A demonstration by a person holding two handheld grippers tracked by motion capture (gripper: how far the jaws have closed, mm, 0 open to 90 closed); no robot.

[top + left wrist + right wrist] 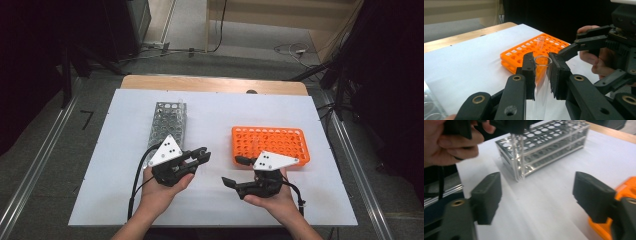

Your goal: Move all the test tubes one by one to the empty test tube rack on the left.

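Clamping a clear glass test tube [541, 75] between its two black jaws, the left gripper [541, 72] holds the tube upright, its open rim standing just above the pads. In the high view the left gripper [200, 156] sits over the white sheet [120, 150] between the two racks, gripped from below by the person's left hand [160, 192], with its grey three-cornered plate on top; the tube itself is too faint there to make out.

The right gripper [536, 195] has its jaws spread wide with nothing between them, only bare white sheet showing in the gap. In the high view the right gripper [232, 170] lies just in front of the orange rack [270, 142], carried by the right hand [275, 202]. The left gripper view shows one of the right gripper's jaws very close to the tube's rim, perhaps just clear of it, though the angle makes that hard to settle.

Beyond the held tube, the orange rack [524, 53] rests flat on the sheet, and what seems to be a second clear tube [539, 41] stands in one of its holes. The metal rack [167, 125] lies on the left side of the sheet; in the right gripper view the metal rack [544, 147] is behind the held tube [516, 157], which hangs from the left gripper near the top edge.
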